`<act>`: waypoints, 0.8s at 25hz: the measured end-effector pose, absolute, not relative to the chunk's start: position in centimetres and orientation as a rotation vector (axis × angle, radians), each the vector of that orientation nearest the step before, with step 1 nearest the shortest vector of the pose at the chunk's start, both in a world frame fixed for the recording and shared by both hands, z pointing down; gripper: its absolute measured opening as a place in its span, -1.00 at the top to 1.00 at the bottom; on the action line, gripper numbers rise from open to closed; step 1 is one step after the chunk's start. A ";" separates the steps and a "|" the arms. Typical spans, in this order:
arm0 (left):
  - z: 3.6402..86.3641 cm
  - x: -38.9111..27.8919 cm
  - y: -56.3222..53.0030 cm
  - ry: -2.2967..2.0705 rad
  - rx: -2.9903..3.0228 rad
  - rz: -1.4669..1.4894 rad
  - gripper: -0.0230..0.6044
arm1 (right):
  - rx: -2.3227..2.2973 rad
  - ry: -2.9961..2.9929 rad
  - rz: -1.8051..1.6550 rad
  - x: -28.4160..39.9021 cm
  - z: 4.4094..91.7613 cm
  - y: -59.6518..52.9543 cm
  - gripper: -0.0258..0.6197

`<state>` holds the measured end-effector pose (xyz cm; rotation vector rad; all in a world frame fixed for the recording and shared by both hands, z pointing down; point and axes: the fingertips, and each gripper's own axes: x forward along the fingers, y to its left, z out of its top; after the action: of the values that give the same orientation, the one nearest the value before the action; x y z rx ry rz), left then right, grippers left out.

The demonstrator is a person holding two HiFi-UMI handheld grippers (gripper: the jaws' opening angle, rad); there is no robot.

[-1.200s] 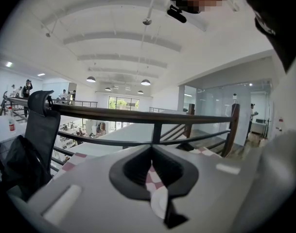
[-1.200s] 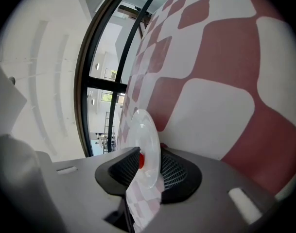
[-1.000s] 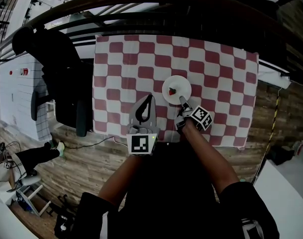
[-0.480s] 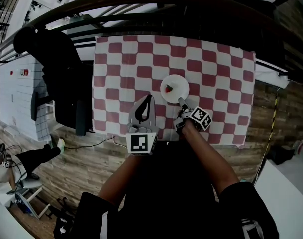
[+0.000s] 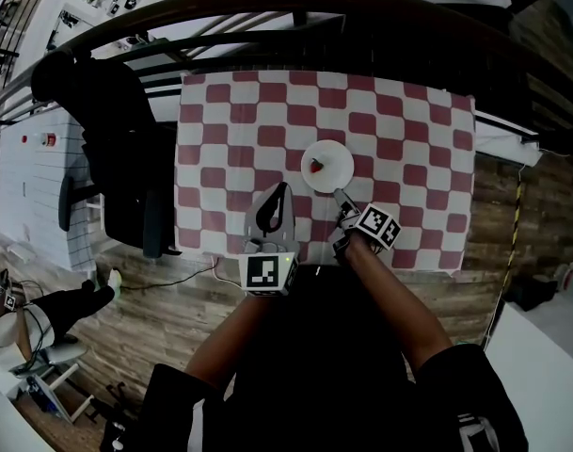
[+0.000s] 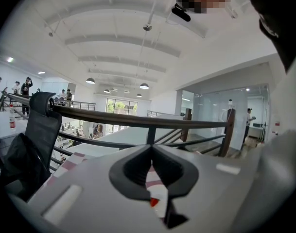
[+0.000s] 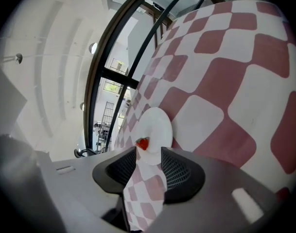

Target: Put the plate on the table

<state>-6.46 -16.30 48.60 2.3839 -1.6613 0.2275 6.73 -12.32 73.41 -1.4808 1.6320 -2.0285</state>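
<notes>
Plate (image 5: 333,161): round, white, smooth, shallow. It lies flat on the table (image 5: 408,130), right of ctr, toward the near half, on a cloth (image 5: 230,121) of red and white rounded squares. One small red fruit-like item (image 5: 316,166) sits on the plate's left part. R gripper (image 5: 342,196): jaws have just been opening and stand wide apart. Its tips are at the plate's near-right rim, which shows in the gap, but the pads (image 7: 179,168) (dark, fine mesh texture) do not press on it. Body is smooth grey, w/ a marker cube (image 5: 377,225) of black-and-white squares behind the jaws. L gripper (image 5: 283,187): over the cloth, left of and nearer than the plate, apart from it. Jaw tips meet, i.e. closed, nothing held; the dark curved pads leave a teardrop gap behind the tips. Far side of table: dark curved handrail (image 5: 267,3). Left of table: black chair (image 5: 117,130). Floor (image 5: 173,299): wood planks.
</notes>
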 end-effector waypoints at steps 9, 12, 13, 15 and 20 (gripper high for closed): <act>48.6 -6.5 -14.2 -1.613 2.371 0.204 0.90 | -1.463 1.740 -1.867 6.6 67.3 -12.4 0.45; 48.7 -6.5 -13.4 -1.600 2.384 0.203 0.90 | -1.448 1.736 -1.831 6.5 65.2 -12.1 0.47; 48.6 -6.5 -13.1 -1.597 2.387 0.202 0.90 | -1.449 1.731 -1.818 6.5 64.5 -11.9 0.51; 48.2 -6.5 -12.7 -1.594 2.393 0.189 0.90 | -1.458 1.726 -1.784 6.6 63.0 -11.6 0.58; 47.4 -6.4 -11.6 -1.571 2.411 0.161 0.90 | -1.557 1.831 -1.602 7.2 59.6 -11.1 0.88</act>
<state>-6.42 -11.56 47.42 2.4105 -1.5714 0.1606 7.23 -11.10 59.57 -1.5567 1.8306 -1.6022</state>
